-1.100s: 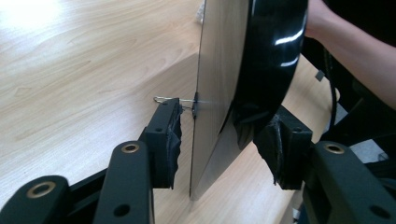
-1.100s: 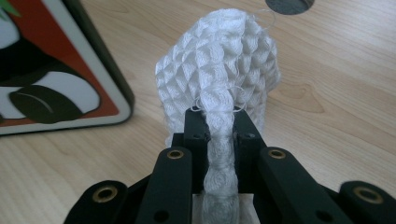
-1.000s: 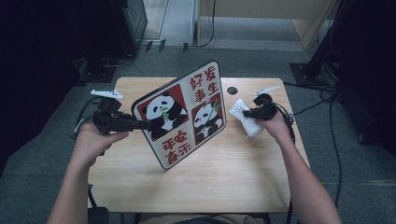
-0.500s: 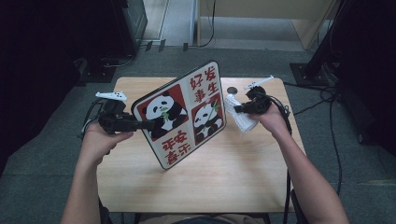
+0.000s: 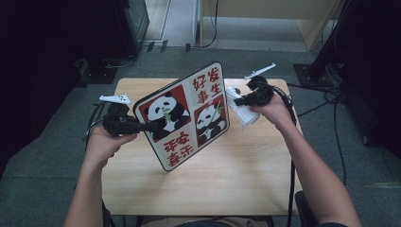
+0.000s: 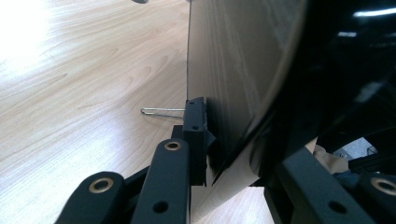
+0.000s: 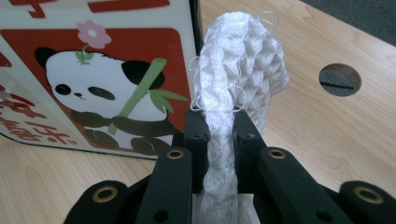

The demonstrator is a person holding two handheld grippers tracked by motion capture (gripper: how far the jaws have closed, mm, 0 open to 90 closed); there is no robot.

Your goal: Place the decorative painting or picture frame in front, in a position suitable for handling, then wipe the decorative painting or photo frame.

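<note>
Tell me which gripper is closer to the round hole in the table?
Right. The right gripper, shut on a white cloth, hangs just beside the hole at the table's far edge. The left gripper grips the panda board, across the board from the hole.

The high view looks down from above the worktop; the 2 tool views sit close against the panda board, seen in all 3.

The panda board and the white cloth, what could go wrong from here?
1. The left tongs pinch the panda board only at one edge, and their jaws have just been closing on it. Tilted on its bottom corner, it might swing or slip.
2. The right tongs clamp a thin fold of the white cloth, which could pull loose when it rubs the board.
</note>
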